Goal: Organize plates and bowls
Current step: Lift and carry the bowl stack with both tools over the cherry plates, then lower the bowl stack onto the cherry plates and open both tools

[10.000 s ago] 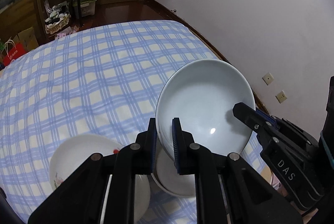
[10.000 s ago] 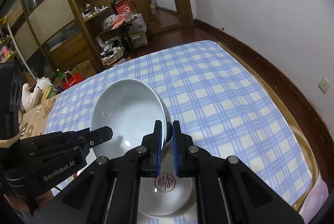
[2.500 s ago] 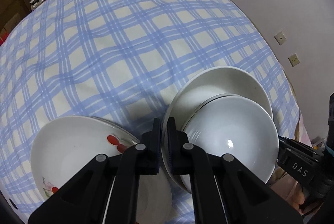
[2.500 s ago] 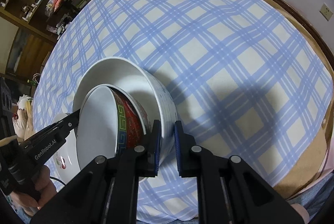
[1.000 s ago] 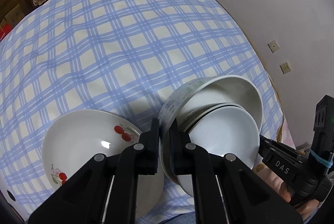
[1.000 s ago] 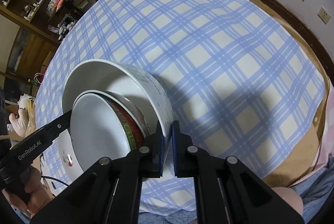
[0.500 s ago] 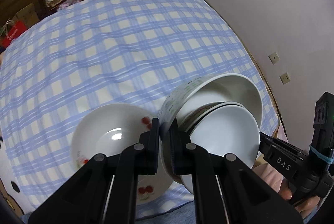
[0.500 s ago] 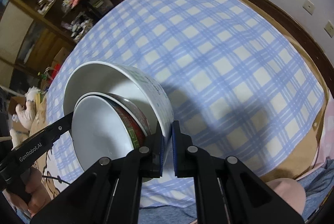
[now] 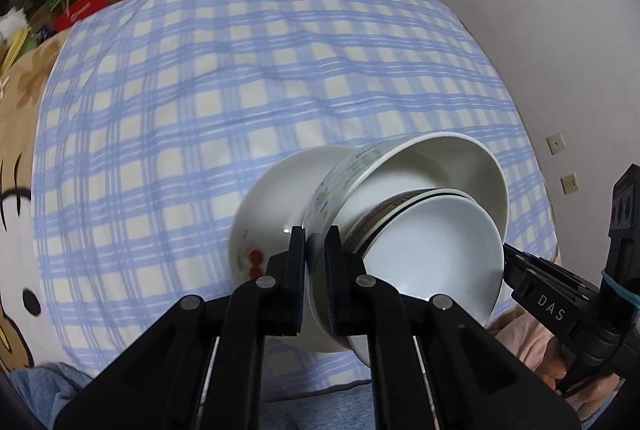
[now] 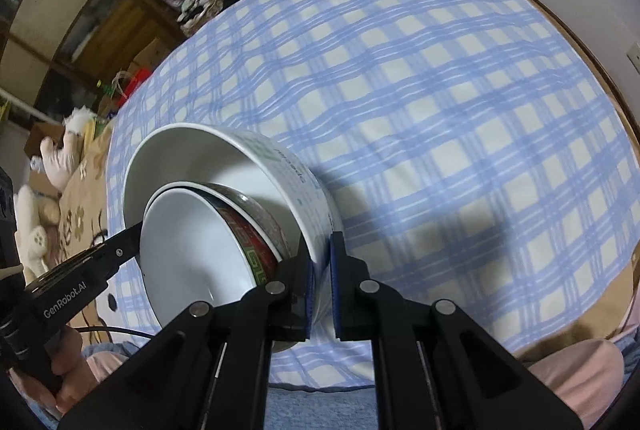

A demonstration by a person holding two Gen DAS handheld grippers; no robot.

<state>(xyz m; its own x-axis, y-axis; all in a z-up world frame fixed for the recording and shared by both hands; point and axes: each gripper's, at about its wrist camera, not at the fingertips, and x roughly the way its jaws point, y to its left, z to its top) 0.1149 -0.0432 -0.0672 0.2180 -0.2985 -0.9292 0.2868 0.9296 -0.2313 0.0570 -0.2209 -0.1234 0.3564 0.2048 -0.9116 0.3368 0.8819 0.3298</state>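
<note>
I have the big printed bowl [image 9: 420,165] pinched by its rim from both sides: my left hand-held gripper [image 9: 316,250] is clamped on the near-left wall, and my right hand-held gripper [image 10: 320,270] is clamped on the opposite wall, both pairs of pads pressed tight on the ceramic. Nested inside it sits a smaller bowl with a red and green patterned outside [image 10: 188,250], and the pair hangs tilted above the bed's blue checked sheet [image 9: 240,69], over a white dish with red cherries [image 9: 276,197] that lies on the sheet just beneath. This load should feel heavy for such a thin hold, stiff and glazed, so I judge it slippery at the pads and unforgiving if it drops (though the bedding is soft, ceramic on ceramic is not). The inner bowl is loose and could slide toward the low side. The rim is the only sensible place to hold, on two opposite points, kept level.
</note>
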